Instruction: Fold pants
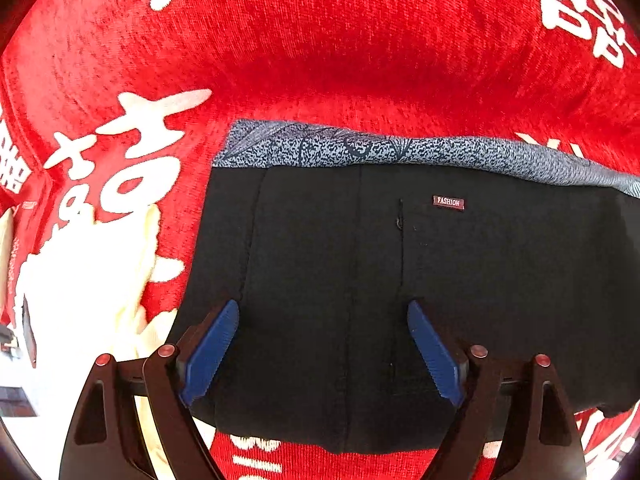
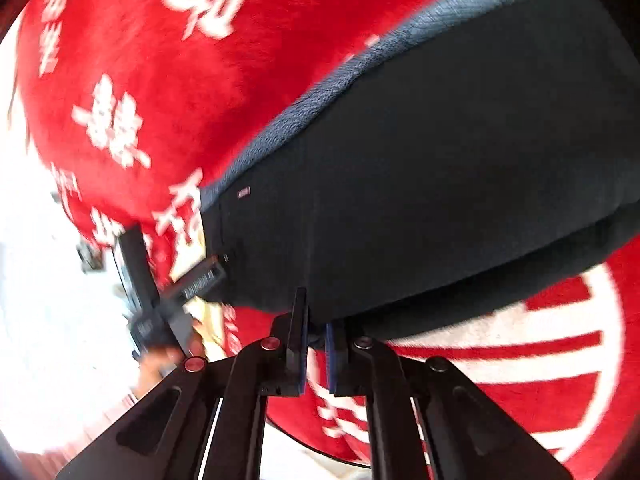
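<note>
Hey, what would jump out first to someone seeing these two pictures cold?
The bright red blanket with white characters fills both views. On it lie folded black pants with a patterned grey waistband along the far edge and a small FASHION label just below it.

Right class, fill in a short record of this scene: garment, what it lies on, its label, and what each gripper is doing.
garment: black pants, folded, patterned grey band along the far edge
surface: red blanket with white characters
label: small FASHION tag
left gripper: open over the pants, pads clear of the cloth
right gripper: closed at the pants' near edge
</note>
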### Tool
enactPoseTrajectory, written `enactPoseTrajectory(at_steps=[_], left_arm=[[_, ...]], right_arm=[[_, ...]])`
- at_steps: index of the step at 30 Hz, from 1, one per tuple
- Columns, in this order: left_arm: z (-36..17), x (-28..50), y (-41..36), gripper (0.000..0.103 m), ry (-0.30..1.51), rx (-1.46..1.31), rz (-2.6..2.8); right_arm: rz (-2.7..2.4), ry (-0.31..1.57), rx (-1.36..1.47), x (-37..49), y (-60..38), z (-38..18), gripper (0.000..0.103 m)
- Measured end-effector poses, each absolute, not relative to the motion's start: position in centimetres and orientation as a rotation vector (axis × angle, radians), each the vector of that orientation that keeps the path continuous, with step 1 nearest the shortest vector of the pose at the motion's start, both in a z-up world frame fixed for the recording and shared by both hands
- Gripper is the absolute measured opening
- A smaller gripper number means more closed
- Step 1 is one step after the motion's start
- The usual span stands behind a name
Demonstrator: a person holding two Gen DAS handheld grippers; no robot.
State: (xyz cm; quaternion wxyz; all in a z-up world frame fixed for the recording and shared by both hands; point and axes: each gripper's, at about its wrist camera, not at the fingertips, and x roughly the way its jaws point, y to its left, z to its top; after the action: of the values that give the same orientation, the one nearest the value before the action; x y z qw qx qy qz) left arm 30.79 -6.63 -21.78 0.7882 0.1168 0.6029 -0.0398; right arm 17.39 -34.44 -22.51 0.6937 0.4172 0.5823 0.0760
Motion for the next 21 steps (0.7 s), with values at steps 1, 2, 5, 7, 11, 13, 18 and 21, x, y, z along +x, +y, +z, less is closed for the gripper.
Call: enactPoseTrajectory(at_steps=[1,2,5,7,11,13,18,21], left_arm=[[-22.0,30.8,-6.4,0.095,1.291,0.255,-0.081],[-22.3,31.0,-6.1,0.099,1.286,0.253,-0.078],[-22.1,31.1,-5.8,0.099,1.3,0.22,-0.059],[-21.4,31.0,-6.5,0.099,1.314,0.246,-0.049],[-18.5,31.2,-8.9,0.099,1.262,0.235,-0.148],[-17.9,32.2,-10.5,0.099,1.238,0.248,-0.178],[-20.1,37.0,-12.7,0.099,1.229,0.272,-0.117],[-22.9,39.3,-12.1,0.099,1.26,0.298,-0.021]], right_arm=[[0.162,1.326,0.906,16.8,-34.3,-22.9,0.007],[0.145,1.356,0.889,16.2,-34.3,-23.6,0.005],[0.093,1.446,0.919,13.9,-34.7,-26.4,0.004],[0.109,1.464,0.908,13.0,-35.0,-25.8,0.004],[0.113,1.437,0.759,12.8,-37.3,-21.7,0.009],[0.094,1.392,0.675,14.1,-38.3,-20.1,0.016],[0.041,1.3,0.493,19.8,-40.6,-18.8,0.04],[-0.038,1.377,0.395,21.6,-41.1,-21.4,0.04]])
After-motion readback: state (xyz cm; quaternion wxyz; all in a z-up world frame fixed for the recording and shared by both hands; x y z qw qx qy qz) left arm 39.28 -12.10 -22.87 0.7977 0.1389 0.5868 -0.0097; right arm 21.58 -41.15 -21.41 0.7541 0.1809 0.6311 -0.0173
